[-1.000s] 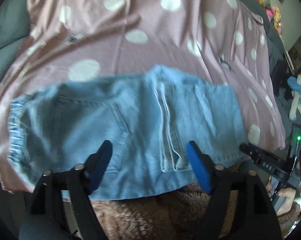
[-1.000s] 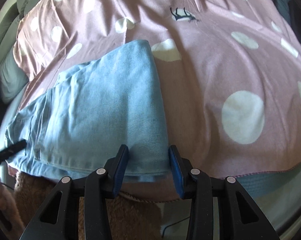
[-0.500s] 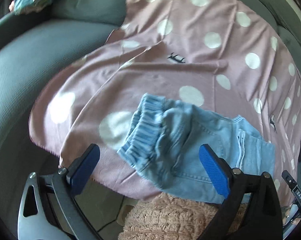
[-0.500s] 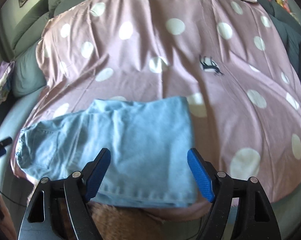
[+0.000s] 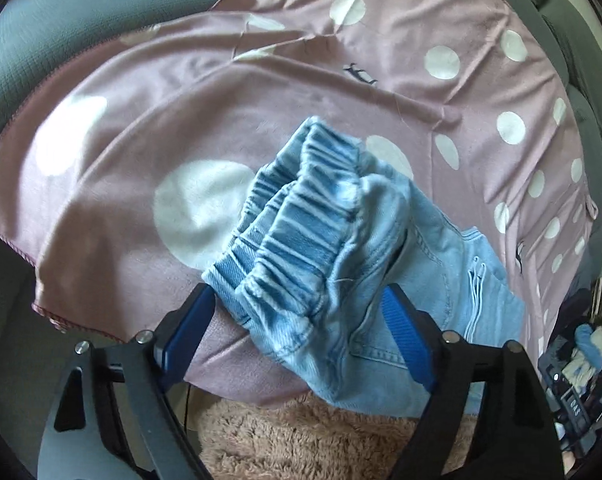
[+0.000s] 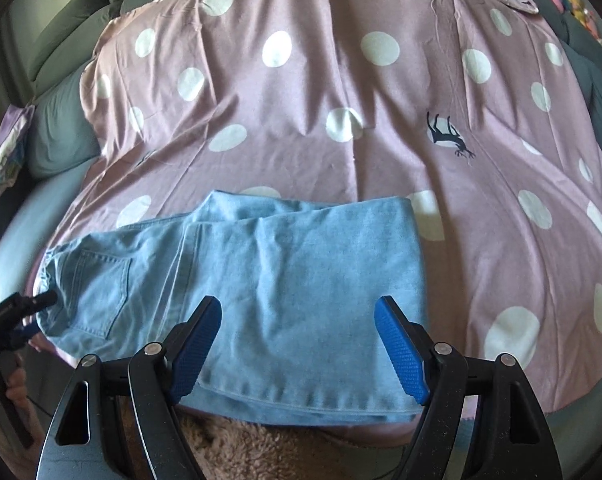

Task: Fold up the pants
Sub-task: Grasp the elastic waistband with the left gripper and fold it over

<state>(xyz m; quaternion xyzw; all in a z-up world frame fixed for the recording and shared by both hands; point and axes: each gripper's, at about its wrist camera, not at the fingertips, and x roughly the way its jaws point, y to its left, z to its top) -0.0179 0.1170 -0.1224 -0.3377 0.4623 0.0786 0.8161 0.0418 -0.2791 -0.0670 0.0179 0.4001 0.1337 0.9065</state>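
Light blue denim pants (image 6: 293, 256) lie folded across a pink sheet with white dots (image 6: 321, 92), near its front edge. The elastic waistband end (image 5: 297, 216) is bunched up and raised. My left gripper (image 5: 297, 296) points down at that end. Its jaws are closing with the waistband between the blue pads (image 5: 401, 332), and I see no firm pinch. My right gripper (image 6: 297, 306) hovers open over the folded leg end of the pants, with nothing between its pads (image 6: 399, 350). The back pocket (image 6: 101, 292) faces up at the left.
The sheet covers a grey sofa (image 5: 53, 32) with a grey cushion (image 6: 57, 136) at the far left. Brown fluffy fabric (image 5: 301, 436) lies just below the front edge of the sheet. A hand (image 6: 11, 384) holds the left tool at the left edge of the right wrist view.
The left gripper slid left from the middle of the pants to the waistband end and rolled, widening, then narrowing. The right gripper opened off the folded hem and rose.
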